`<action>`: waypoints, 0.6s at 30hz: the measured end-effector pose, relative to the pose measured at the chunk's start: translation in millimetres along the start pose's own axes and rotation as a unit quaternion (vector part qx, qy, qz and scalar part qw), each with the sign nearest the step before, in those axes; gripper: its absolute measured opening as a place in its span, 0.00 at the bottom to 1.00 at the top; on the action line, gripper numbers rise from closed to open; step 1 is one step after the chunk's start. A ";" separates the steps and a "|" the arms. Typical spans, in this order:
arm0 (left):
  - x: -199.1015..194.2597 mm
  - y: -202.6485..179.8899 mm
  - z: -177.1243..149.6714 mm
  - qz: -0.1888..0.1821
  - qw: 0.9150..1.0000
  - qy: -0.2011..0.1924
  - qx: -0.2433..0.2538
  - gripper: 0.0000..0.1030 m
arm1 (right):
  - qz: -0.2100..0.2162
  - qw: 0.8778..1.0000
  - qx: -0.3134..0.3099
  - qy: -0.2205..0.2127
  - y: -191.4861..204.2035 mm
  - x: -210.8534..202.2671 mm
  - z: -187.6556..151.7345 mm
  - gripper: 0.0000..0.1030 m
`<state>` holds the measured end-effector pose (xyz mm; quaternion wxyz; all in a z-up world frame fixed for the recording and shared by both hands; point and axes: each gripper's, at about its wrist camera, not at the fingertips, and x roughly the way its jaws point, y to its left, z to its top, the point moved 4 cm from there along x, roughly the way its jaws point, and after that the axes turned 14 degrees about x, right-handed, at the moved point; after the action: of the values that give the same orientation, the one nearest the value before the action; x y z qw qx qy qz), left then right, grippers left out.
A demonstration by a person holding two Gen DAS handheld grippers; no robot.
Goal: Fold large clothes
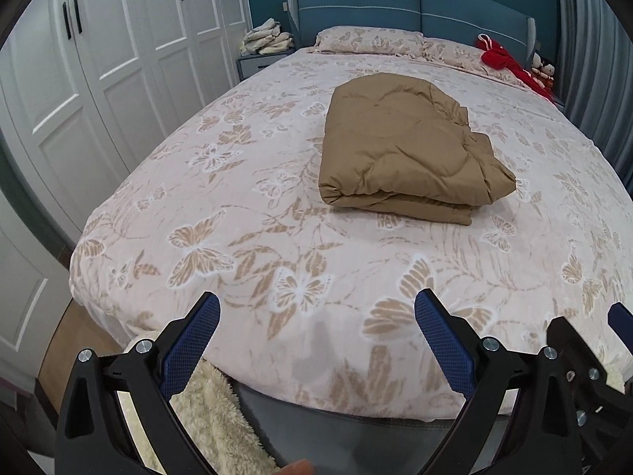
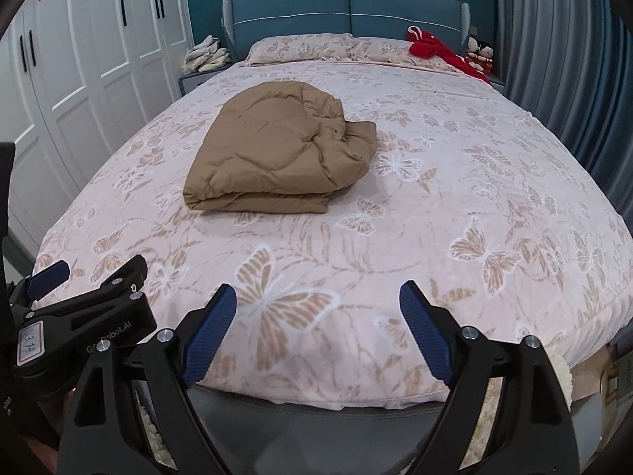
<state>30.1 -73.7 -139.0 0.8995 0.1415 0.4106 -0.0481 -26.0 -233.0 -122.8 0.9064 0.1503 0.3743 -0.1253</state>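
Quilt (image 1: 403, 146), tan and folded into a thick stack, lies mid-bed on the butterfly-print cover (image 1: 277, 245), well apart from both grippers. Left gripper (image 1: 316, 308) and right gripper (image 2: 318, 301) hang at the foot of the bed, jaws wide, holding nothing.

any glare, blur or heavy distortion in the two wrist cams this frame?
Left wrist view: strong fisheye bowing of the bed and wardrobe doors, dark corner vignette; folded brown quilted coat sharp, even soft light, open left tongs in focus. Right wrist view: same barrel distortion, no glare; coat casts a faint shadow, right tongs open and crisp.
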 end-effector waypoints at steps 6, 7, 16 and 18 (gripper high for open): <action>-5.3 -0.1 -2.9 0.010 1.000 -0.009 0.000 0.94 | -0.001 1.000 0.005 -0.007 0.5 -4.4 1.5 0.80; -6.0 -0.2 -2.5 0.012 1.000 -0.010 -0.001 0.94 | -0.001 1.000 0.006 -0.006 0.6 -4.1 1.3 0.80; -3.9 0.0 -1.3 0.022 1.000 -0.007 -0.004 0.94 | -0.002 1.000 0.012 -0.001 -0.4 -1.0 0.5 0.80; -2.5 -0.2 -1.6 0.024 1.000 -0.006 -0.004 0.94 | -0.002 1.000 0.012 0.001 -1.1 -0.3 0.3 0.80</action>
<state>27.3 -73.5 -138.2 0.9032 0.1473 0.4022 -0.0261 -26.4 -234.1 -122.6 0.9039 0.1605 0.3740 -0.1317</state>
